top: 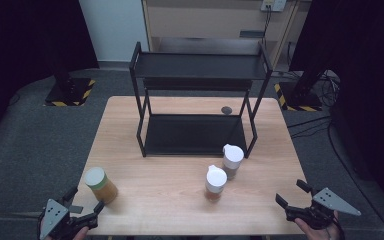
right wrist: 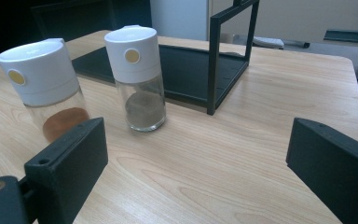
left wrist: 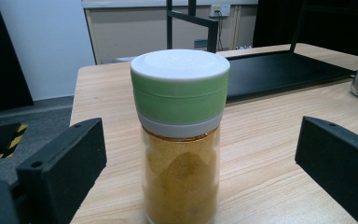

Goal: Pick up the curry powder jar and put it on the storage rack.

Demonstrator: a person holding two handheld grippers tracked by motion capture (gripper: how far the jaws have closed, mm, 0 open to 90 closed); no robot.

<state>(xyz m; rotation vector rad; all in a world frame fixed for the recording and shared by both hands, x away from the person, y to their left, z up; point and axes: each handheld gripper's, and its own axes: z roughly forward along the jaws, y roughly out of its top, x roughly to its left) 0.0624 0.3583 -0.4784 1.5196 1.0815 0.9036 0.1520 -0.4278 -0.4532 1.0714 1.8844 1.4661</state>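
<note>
An overhead camera looked forward and down over the table (top: pixel 180 200). The left gripper's (left wrist: pixel 200 154) camera sat close behind a green-capped jar (left wrist: pixel 181 135); the right gripper's (right wrist: pixel 196 158) camera faced two white-capped jars (right wrist: pixel 137 77), sharing the black shelf rack (right wrist: pixel 214 60).

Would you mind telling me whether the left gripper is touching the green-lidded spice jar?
Apart. In the left gripper view, bare tabletop shows between each black jaw and the green-lidded spice jar; the left gripper stands open around it.
</note>
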